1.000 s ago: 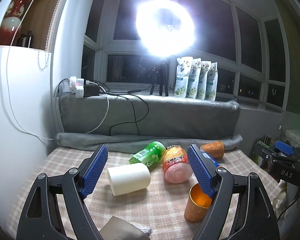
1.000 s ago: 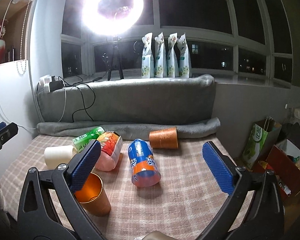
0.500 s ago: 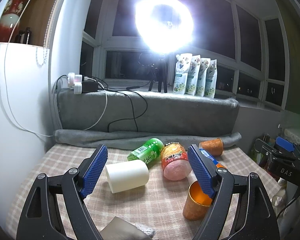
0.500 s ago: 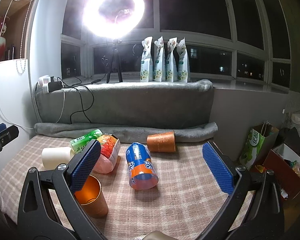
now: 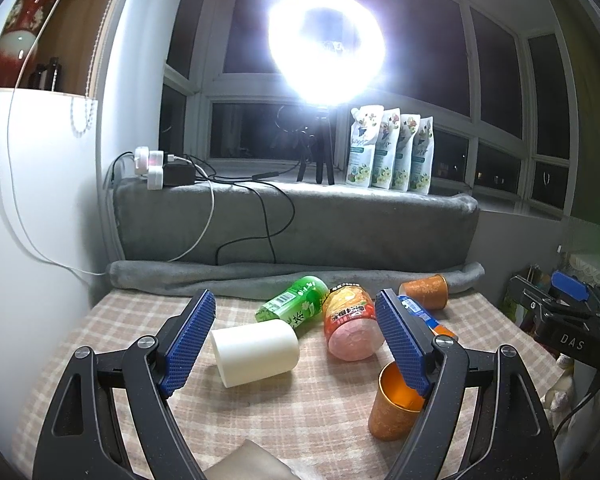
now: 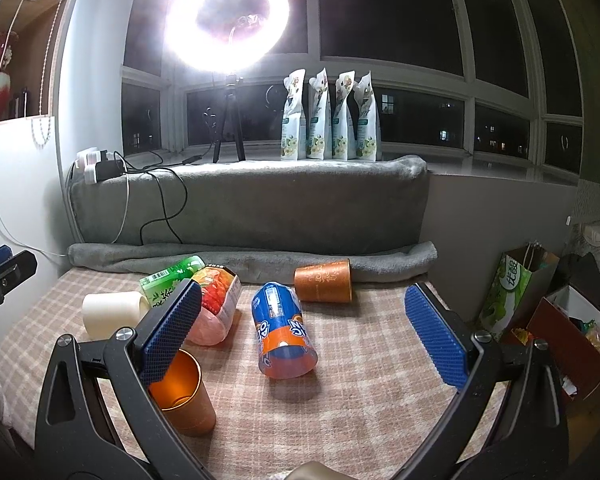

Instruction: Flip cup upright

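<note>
Several cups lie on their sides on a checked cloth (image 5: 300,420): a white cup (image 5: 256,352), a green cup (image 5: 296,306), a red-orange cup (image 5: 350,328), a blue-orange cup (image 6: 282,330) and a copper cup (image 6: 324,280) at the back. One copper cup (image 6: 184,392) stands upright; it also shows in the left wrist view (image 5: 396,404). My left gripper (image 5: 296,344) is open and empty, above and just short of the white cup. My right gripper (image 6: 306,340) is open and empty, with the blue-orange cup lying ahead between its fingers.
A rolled grey blanket (image 6: 252,260) and a grey padded ledge (image 5: 300,220) bound the far side. A white wall (image 5: 28,220) stands at the left. Cables and a power strip (image 5: 156,168) hang over the ledge. Bags and boxes (image 6: 540,308) sit past the right edge.
Both grippers have shifted slightly, so the cups sit a little lower and nearer in view. Both stay open. No cup has moved.
</note>
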